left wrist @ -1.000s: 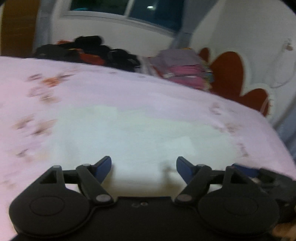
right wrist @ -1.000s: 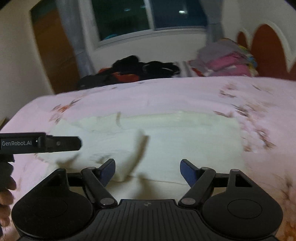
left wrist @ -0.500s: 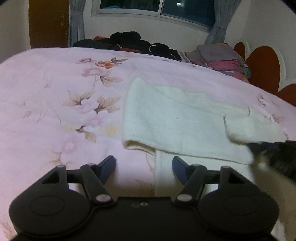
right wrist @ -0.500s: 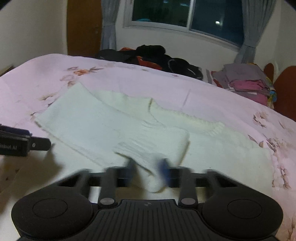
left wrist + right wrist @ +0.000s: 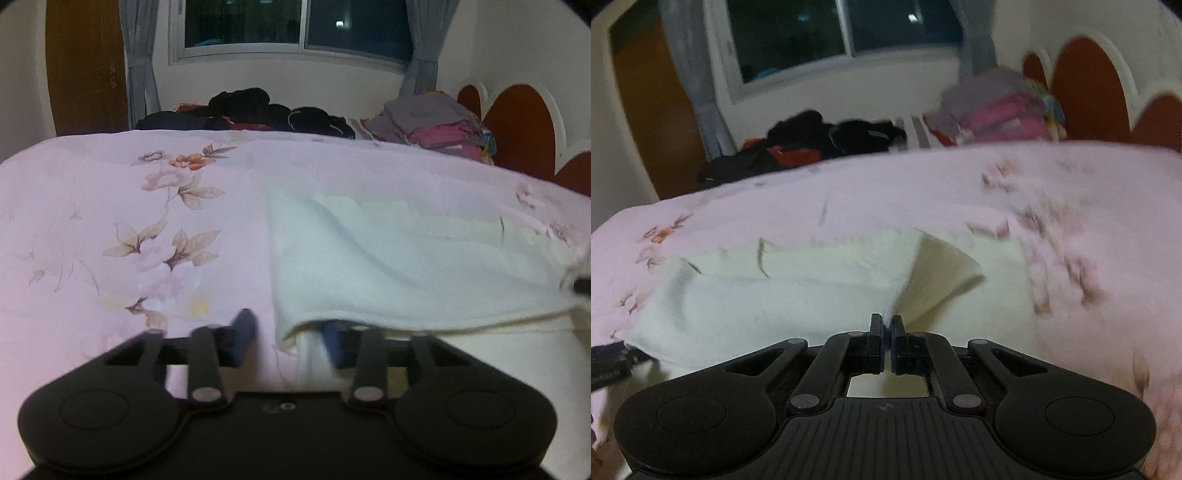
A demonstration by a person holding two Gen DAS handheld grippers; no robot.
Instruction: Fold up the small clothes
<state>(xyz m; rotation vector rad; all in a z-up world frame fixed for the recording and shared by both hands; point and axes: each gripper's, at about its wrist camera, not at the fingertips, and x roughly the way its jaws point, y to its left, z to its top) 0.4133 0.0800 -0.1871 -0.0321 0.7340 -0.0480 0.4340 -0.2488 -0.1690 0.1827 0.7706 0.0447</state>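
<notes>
A cream knitted garment lies on the pink flowered bedspread. My left gripper is low at its near left corner. The jaws are closing, blurred, with the folded corner between the blue pads; a gap still shows on the left side. My right gripper is shut on a pinch of the cream garment, and the cloth rises from the jaws into a raised flap. The left gripper's tip shows at the left edge of the right wrist view.
A heap of dark clothes and a stack of folded grey and pink clothes lie at the bed's far side. A red scalloped headboard stands at the right, with a window and a wooden door behind.
The right gripper shut on the garment's edge and pulled a fold of it up. The left gripper sank toward the left corner and its jaws narrowed around it.
</notes>
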